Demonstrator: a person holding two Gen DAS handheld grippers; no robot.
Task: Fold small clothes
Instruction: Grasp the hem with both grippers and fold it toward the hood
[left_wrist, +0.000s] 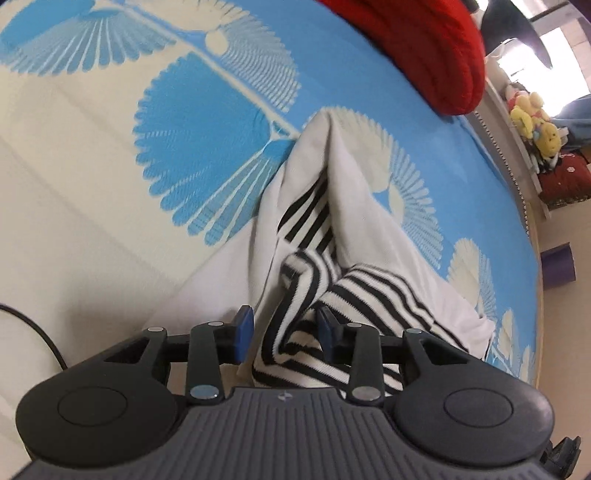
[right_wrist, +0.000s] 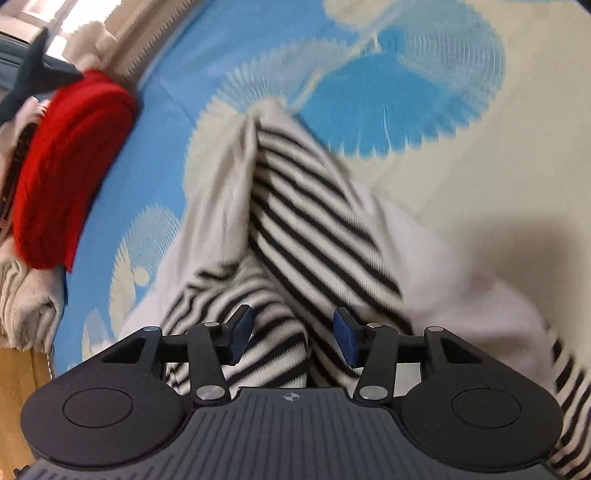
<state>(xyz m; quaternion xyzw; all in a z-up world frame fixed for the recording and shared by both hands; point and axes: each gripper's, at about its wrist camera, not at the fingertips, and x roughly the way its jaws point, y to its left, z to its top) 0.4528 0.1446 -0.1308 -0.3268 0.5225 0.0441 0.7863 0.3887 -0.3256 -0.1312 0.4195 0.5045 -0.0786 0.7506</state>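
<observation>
Striped garment (left_wrist: 314, 295) bunched between both spread grippers, left (left_wrist: 284, 334), right (right_wrist: 293, 334); neither pinching.

Soft ribbed knit garment (right_wrist: 314, 236) on smooth printed cloth bedsheet (left_wrist: 92, 166).

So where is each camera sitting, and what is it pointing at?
Left wrist view: rides on the left gripper, looking down along its open blue fingers at the striped garment on the blue bedsheet; only the gripper shows.
Right wrist view: rides on the right gripper, also open, tilted down over the striped garment; only the gripper shows.
Both see the garment, the bedsheet and the red knit.
</observation>
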